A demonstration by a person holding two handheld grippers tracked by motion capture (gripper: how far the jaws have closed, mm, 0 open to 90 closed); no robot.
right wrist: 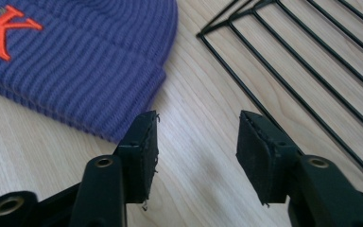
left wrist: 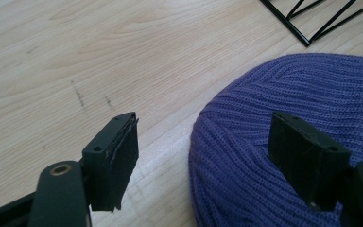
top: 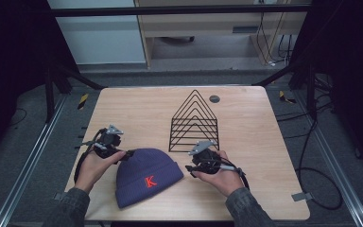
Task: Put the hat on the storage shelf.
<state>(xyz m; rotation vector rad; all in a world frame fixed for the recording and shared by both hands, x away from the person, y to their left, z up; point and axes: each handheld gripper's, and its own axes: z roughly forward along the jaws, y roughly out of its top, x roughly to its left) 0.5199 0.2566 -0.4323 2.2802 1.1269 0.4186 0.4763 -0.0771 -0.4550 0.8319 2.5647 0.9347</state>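
Left gripper (left wrist: pixel 203 156) spread, one finger over the hat (top: pixel 144 176) crown, likely to pinch. Right gripper (right wrist: pixel 196 156) spread beside the brim.

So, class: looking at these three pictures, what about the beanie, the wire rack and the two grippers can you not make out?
- Beanie: the small lettering by the red K is too small in the high view and cut off by the edge in the right gripper view.
- Wire rack: cropped at the edges of both gripper views.
- Left gripper: whether its far jaw touches the knit.
- Right gripper: the hand covers much of its body in the high view.
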